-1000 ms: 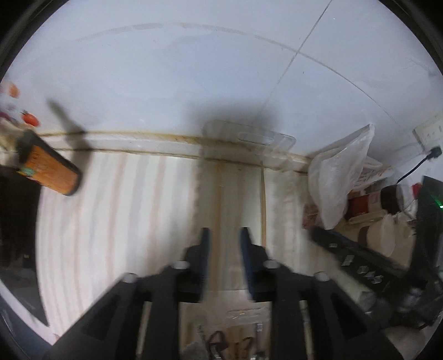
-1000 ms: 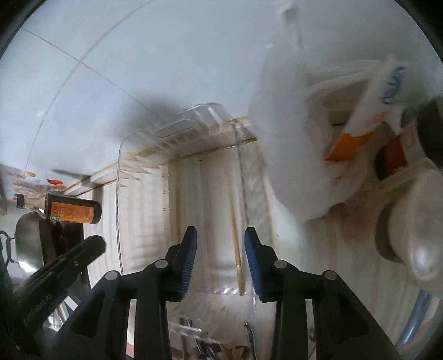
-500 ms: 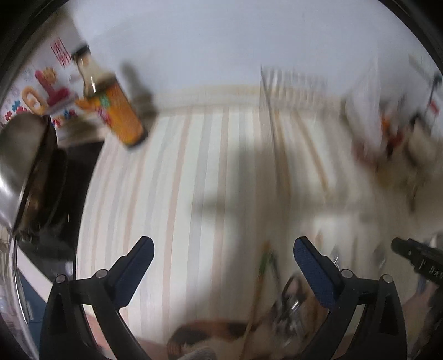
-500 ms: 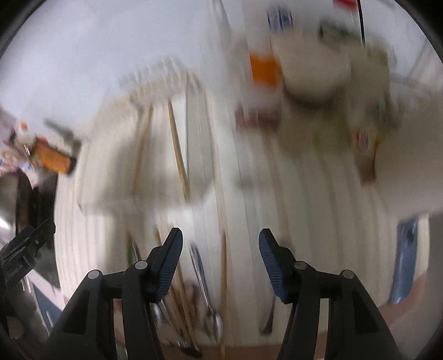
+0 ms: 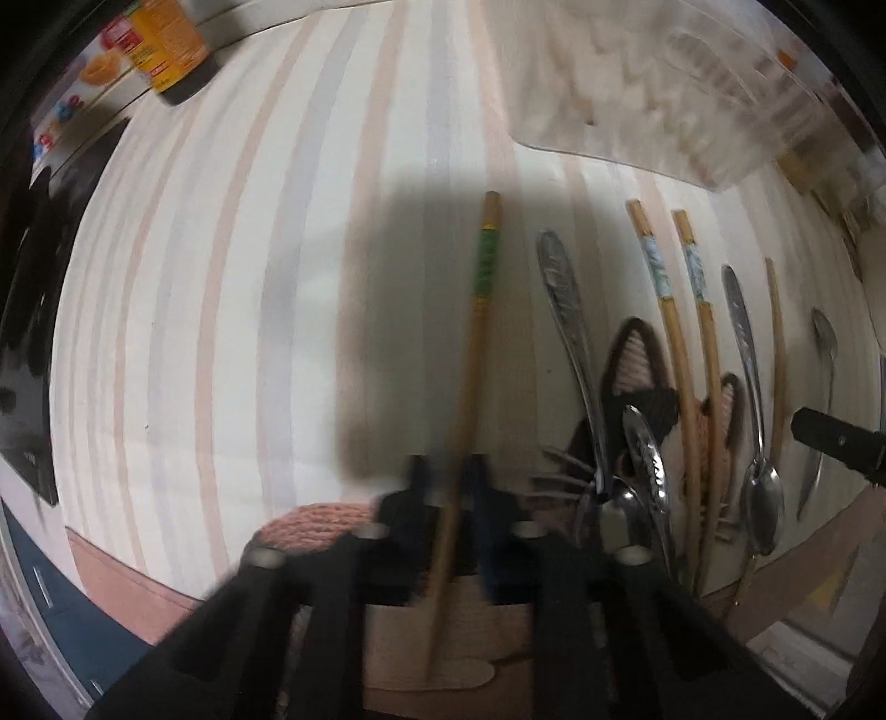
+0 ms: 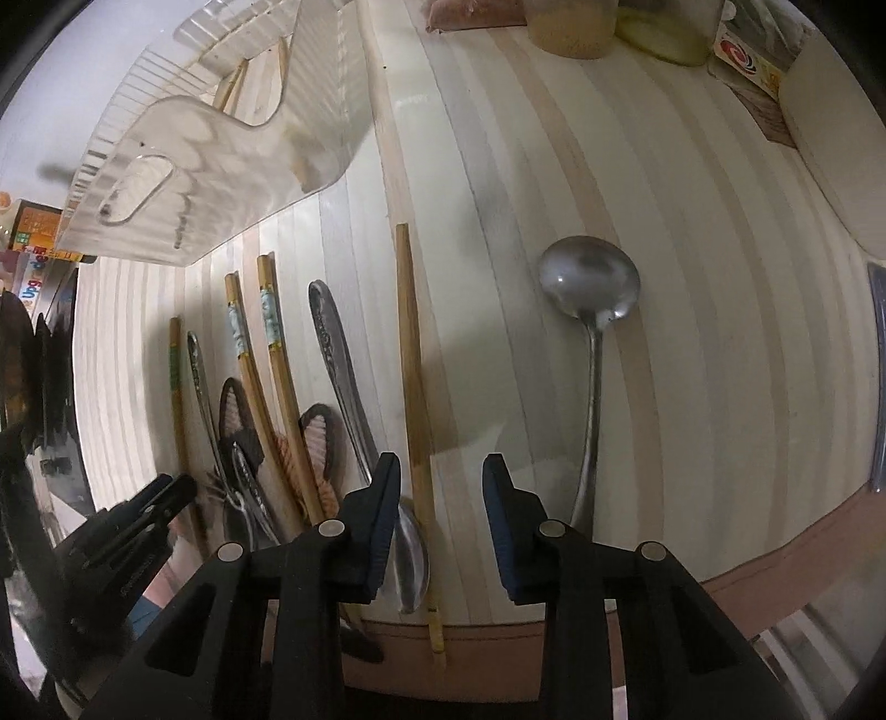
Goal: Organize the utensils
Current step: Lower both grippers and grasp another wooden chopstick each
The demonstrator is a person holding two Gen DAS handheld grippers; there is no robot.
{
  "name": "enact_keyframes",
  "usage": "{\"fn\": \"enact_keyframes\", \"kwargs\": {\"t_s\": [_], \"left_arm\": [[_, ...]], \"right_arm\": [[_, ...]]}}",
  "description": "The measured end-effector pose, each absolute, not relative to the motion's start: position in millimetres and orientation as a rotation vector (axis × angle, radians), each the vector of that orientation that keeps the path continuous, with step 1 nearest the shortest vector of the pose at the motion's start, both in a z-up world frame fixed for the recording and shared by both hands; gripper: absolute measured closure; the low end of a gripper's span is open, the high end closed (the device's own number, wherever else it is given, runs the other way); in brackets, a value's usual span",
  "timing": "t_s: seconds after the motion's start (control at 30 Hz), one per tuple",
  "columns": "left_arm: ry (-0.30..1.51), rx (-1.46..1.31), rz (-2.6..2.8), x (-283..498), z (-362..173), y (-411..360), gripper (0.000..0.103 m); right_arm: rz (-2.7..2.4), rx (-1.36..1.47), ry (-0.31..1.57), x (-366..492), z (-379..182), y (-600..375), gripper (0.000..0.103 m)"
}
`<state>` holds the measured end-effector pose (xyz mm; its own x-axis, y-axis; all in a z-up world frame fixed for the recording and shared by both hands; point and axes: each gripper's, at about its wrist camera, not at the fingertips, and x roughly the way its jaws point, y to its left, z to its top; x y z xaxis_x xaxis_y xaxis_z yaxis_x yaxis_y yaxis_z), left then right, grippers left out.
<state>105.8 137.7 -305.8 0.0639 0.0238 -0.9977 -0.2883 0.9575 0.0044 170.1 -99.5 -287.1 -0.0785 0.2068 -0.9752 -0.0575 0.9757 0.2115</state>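
Observation:
My left gripper (image 5: 449, 471) is shut on a green-banded chopstick (image 5: 479, 310) that lies on the striped counter; it also shows at the left of the right wrist view (image 6: 176, 387). Beside it lie several metal spoons (image 5: 570, 310) and two blue-banded chopsticks (image 5: 673, 310) over a cat-shaped knit coaster (image 5: 642, 382). My right gripper (image 6: 441, 471) is open, low over a plain wooden chopstick (image 6: 412, 354) that runs between its fingers. A large metal ladle (image 6: 590, 288) lies to its right. A clear plastic organizer tray (image 6: 232, 138) holds chopsticks at the back.
An orange-labelled sauce bottle (image 5: 169, 50) stands at the back left. Jars and packets (image 6: 570, 22) crowd the back right. The counter's front edge (image 6: 720, 570) is close below the grippers. A black stove area (image 5: 27, 310) is at the left.
Both grippers swung down from the tray at the wall to the utensils at the front edge. The left opened wide, then shut on the green-banded chopstick. The right opened wider.

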Motion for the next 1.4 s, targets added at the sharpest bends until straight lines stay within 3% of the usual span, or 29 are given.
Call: {"fn": "enact_keyframes", "kwargs": {"t_s": [0.1, 0.17, 0.23, 0.57, 1.4], "left_arm": [[1.485, -0.251, 0.269, 105.3, -308.3, 153.4, 0.098], [1.487, -0.276, 0.284, 103.8, -310.1, 163.5, 0.098], [1.491, -0.289, 0.286, 101.5, -311.0, 169.8, 0.098], [1.483, -0.276, 0.289, 89.1, -310.2, 177.0, 0.098], [1.476, -0.242, 0.3, 88.1, -308.4, 171.3, 0.098]], "right_arm": [[0.225, 0.1, 1.647, 173.8, -296.3, -93.0, 0.081], [0.23, 0.03, 1.631, 174.1, -297.8, -84.2, 0.095], [0.24, 0.004, 1.631, 173.8, -299.3, -82.5, 0.098], [0.179, -0.104, 1.695, 184.3, -310.7, -109.8, 0.094], [0.138, -0.195, 1.622, 145.2, -313.0, -100.5, 0.095]]}}
